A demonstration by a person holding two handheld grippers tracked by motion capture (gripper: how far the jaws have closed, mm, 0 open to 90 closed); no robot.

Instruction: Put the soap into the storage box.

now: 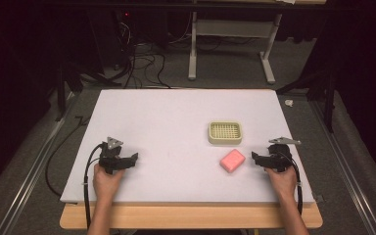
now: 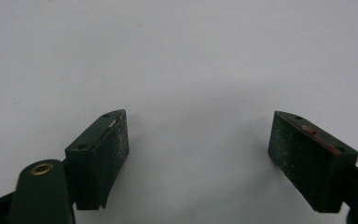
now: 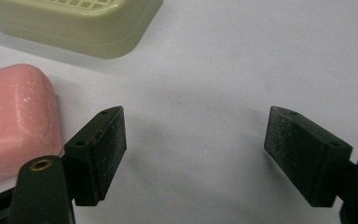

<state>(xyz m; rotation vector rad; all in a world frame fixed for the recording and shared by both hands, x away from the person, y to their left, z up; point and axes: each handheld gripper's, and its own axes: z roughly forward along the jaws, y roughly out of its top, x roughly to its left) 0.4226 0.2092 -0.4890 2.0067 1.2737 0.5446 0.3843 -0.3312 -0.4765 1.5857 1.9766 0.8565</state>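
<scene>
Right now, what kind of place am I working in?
Likely a lab or recording workspace, not a bathroom: a white-topped work table with a pink soap bar and soap dish, loose cables on grey carpet, and a bare desk frame behind.

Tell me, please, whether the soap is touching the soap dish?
Apart. The high view shows a strip of bare white table between the soap and the dish; the right gripper view shows the same gap.
</scene>
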